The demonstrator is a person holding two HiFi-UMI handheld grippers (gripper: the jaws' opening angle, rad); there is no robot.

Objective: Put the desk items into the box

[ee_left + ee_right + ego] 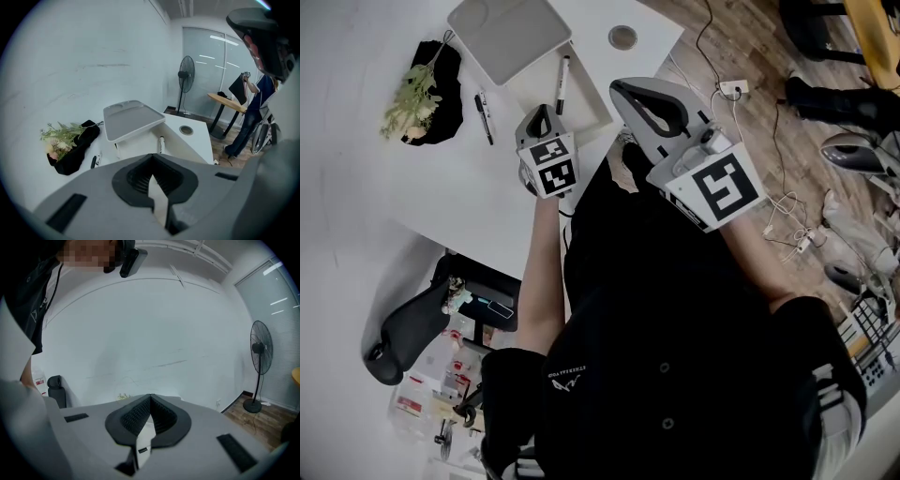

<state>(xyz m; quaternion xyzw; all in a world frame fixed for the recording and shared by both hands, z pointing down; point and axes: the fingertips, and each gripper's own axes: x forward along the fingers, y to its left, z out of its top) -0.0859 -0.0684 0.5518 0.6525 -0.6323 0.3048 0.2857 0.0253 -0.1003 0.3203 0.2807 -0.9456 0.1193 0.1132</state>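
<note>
A white open box (581,105) stands on the white desk (412,187) with its grey lid (508,36) leaning across its far side. One black-and-white marker (562,84) lies inside the box, also visible in the left gripper view as the marker (161,143). A second marker (484,117) lies on the desk left of the box. A black pouch (441,70) with a sprig of flowers (411,98) lies further left. My left gripper (540,116) hovers just near of the box, shut and empty. My right gripper (626,90) is raised beside the box's right edge, shut and empty, facing the wall.
A round cable hole (622,37) sits in the desk right of the box, close to the desk's right edge. Cables and a power strip (787,211) lie on the wooden floor. A standing fan (186,75) and another desk (229,102) are beyond. An office chair (403,328) stands lower left.
</note>
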